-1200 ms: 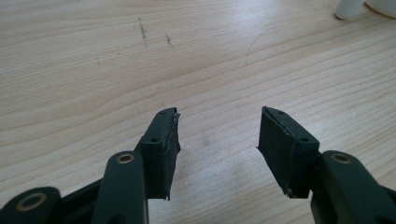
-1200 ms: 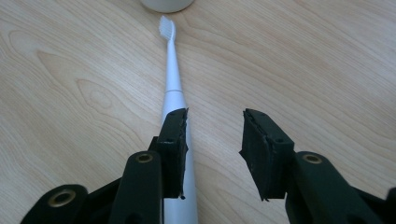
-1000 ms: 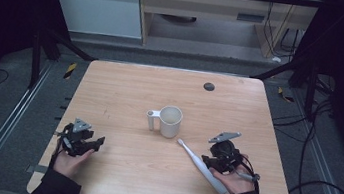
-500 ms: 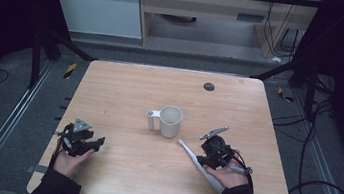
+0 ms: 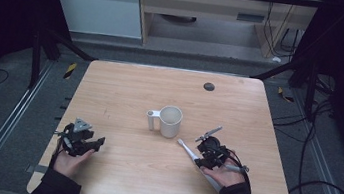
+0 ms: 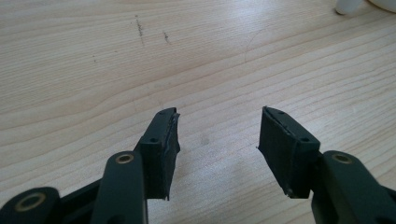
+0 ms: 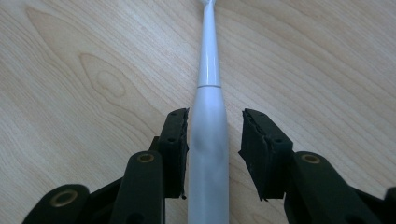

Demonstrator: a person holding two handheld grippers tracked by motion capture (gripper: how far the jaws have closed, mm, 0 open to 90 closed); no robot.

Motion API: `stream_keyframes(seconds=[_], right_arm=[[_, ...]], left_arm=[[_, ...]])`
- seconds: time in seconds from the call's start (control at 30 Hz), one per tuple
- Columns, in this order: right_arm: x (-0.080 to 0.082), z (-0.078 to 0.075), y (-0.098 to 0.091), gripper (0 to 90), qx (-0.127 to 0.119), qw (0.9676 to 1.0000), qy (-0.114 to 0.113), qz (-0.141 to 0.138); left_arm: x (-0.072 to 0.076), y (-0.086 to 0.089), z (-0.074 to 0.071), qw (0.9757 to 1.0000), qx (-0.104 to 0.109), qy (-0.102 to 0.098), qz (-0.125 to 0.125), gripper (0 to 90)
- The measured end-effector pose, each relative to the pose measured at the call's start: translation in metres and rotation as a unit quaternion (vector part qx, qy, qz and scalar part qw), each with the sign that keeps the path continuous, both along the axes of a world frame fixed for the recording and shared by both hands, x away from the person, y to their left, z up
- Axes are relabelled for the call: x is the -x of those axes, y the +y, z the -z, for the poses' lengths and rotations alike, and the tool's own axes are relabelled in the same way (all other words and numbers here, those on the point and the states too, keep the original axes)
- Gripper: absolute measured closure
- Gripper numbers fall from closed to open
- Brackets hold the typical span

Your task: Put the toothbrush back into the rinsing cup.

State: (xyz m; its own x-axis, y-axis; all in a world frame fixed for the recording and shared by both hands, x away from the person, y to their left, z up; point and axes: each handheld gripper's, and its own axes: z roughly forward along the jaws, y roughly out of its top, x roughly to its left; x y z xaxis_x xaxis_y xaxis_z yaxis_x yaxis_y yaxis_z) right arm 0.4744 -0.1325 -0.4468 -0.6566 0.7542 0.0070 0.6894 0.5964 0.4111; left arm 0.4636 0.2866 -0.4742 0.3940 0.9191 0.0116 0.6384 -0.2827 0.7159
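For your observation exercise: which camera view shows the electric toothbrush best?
The right gripper view: the white toothbrush lies lengthwise between the right gripper jaws, handle and neck sharp. The high view shows it small, partly under the hand.

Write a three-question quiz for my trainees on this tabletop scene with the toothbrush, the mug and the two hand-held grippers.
1. True or false: the electric toothbrush lies flat on the table.
2. Which gripper has the toothbrush handle between its jaws?
3. The white mug stands: A) upright, B) on its side, C) upside down.

Key
1. True.
2. The right gripper; a gap shows beside one pad, so it is not yet clamped. The left gripper is open over bare wood.
3. A, with its handle toward the left of the high view.
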Motion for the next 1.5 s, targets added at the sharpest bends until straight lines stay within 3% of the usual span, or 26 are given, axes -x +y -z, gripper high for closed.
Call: stream_keyframes(seconds=[0.67,1.5], right_arm=[[-0.005,0.02,0.006,64.0,0.02,0.9992,0.034,0.0],[-0.006,0.022,0.011,66.9,0.04,0.9983,0.041,0.004]], left_arm=[[-0.001,0.001,0.001,1.0,-0.001,0.001,0.0,46.5],[-0.001,0.0,0.001,1.0,-0.003,0.003,0.0,46.5]])
